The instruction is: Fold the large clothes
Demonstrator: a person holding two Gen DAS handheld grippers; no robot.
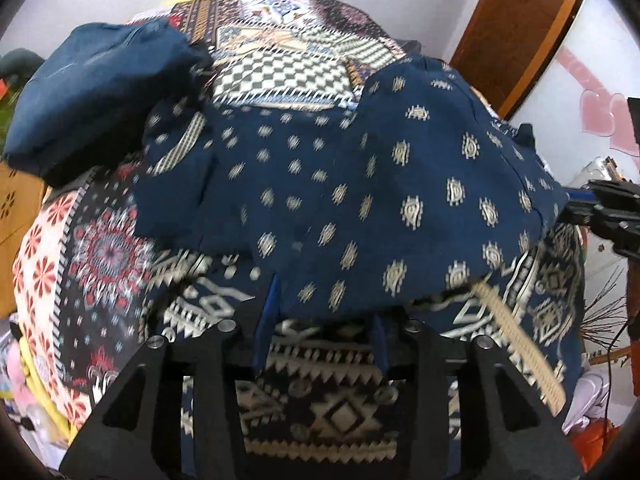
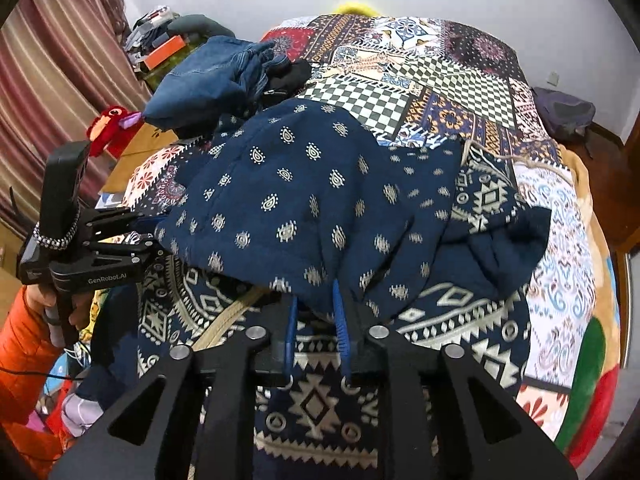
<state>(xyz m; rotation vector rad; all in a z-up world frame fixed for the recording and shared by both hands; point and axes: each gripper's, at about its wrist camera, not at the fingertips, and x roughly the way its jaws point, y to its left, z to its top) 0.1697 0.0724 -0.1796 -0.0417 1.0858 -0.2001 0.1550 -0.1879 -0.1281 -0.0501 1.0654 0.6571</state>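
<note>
A navy garment (image 1: 360, 184) (image 2: 300, 200) with cream motifs and a wide geometric border lies on the bed, its top half folded over toward me. My left gripper (image 1: 325, 300) is open, the folded edge lying loose over its fingertips. My right gripper (image 2: 315, 294) stands slightly open, its blue pads a narrow gap apart, with the fold's edge resting at the tips and not pinched. In the right wrist view the left gripper (image 2: 158, 242) sits at the fold's left corner, held by a hand in an orange sleeve (image 2: 24, 340). The right gripper (image 1: 572, 204) shows at the fold's right corner.
The bed carries a patchwork spread (image 1: 280, 68) (image 2: 440, 80). A heap of denim clothing (image 1: 92, 96) (image 2: 208, 80) lies at the back left, touching the garment. Striped curtains (image 2: 60, 60) and a red plush toy (image 2: 108, 124) are left; a wooden door (image 1: 520, 32) is right.
</note>
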